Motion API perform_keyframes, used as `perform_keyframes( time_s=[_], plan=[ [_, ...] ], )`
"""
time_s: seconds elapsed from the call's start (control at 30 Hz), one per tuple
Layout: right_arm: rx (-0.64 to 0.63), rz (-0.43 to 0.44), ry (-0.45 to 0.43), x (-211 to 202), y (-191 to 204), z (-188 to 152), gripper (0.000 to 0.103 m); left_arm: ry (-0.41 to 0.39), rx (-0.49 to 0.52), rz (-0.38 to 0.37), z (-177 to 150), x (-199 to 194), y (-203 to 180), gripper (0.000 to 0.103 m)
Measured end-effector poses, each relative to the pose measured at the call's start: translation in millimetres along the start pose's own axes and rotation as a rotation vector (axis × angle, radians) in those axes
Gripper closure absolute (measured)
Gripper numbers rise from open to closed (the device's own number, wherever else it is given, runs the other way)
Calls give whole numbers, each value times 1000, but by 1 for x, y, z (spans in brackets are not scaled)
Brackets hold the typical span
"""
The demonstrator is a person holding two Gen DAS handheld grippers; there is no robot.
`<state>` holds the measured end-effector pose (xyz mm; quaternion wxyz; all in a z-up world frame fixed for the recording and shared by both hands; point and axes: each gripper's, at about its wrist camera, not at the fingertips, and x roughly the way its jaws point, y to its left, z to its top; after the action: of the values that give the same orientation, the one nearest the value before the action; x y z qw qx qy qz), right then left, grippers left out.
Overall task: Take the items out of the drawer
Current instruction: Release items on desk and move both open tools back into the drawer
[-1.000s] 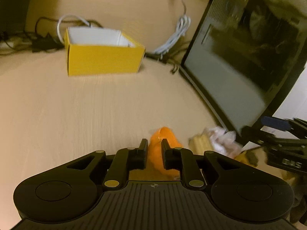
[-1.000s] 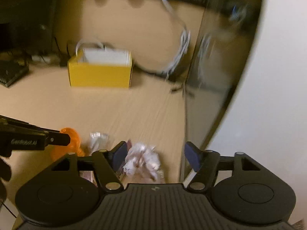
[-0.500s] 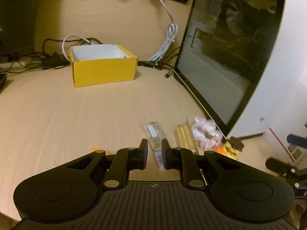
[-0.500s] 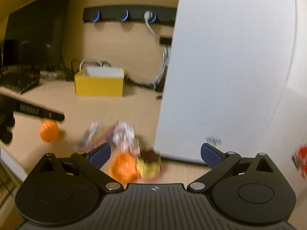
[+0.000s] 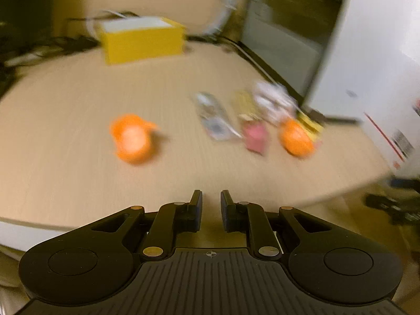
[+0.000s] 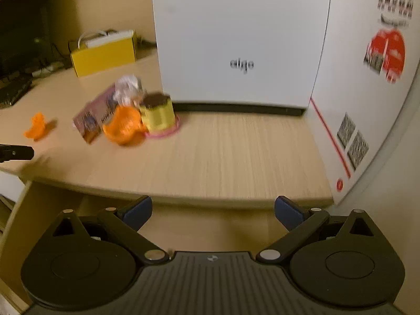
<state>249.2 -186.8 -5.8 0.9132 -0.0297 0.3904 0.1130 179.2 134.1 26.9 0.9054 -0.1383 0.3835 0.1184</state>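
Several small items lie on the wooden desk (image 5: 65, 131): an orange toy (image 5: 132, 137) on its own at the left, then a clear packet (image 5: 214, 116), a pink packet (image 5: 254, 136), a white crumpled wrapper (image 5: 273, 97) and a second orange toy (image 5: 296, 137). The right wrist view shows the same group: the lone orange toy (image 6: 36, 126), the second orange toy (image 6: 124, 126) and a yellow cup (image 6: 157, 114). My left gripper (image 5: 211, 202) hangs at the desk's front edge, fingers nearly together and empty. My right gripper (image 6: 213, 210) is below the desk edge, open and empty. No drawer can be made out.
A yellow box (image 5: 143, 39) stands at the back of the desk among cables. A white computer case (image 6: 236, 39) rises at the right, with a white printed carton (image 6: 367, 78) beside it. A keyboard (image 6: 13, 92) lies far left. Both views are blurred.
Both grippers have pulled back from over the desk to its front edge. The orange toy that sat between my left fingers now lies alone on the desk. The right gripper has opened wider.
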Motion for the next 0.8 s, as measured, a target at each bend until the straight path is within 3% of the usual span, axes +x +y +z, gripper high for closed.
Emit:
perform_keyframes(
  time_s=[0.13,0.23,0.33,0.47,0.7,0.8],
  plan=[
    [-26,22,60,5,0,-10,3,184,155,-153,-15,22,-30,87],
    [-39,44,110,11,3,-17,3,292,296,-200,-31,38,-54,87],
    [-77,59,147,14,9,-27,3,323,475,-208,-48,46,-75,87],
    [-109,46,181,16,12,-42,3,371,639,-211,-62,55,-90,86],
    [-67,11,209,22,5,-59,3,392,710,-174,-78,75,-103,86],
    [-40,8,200,22,2,-58,3,384,714,-188,-81,74,-111,75]
  ],
)
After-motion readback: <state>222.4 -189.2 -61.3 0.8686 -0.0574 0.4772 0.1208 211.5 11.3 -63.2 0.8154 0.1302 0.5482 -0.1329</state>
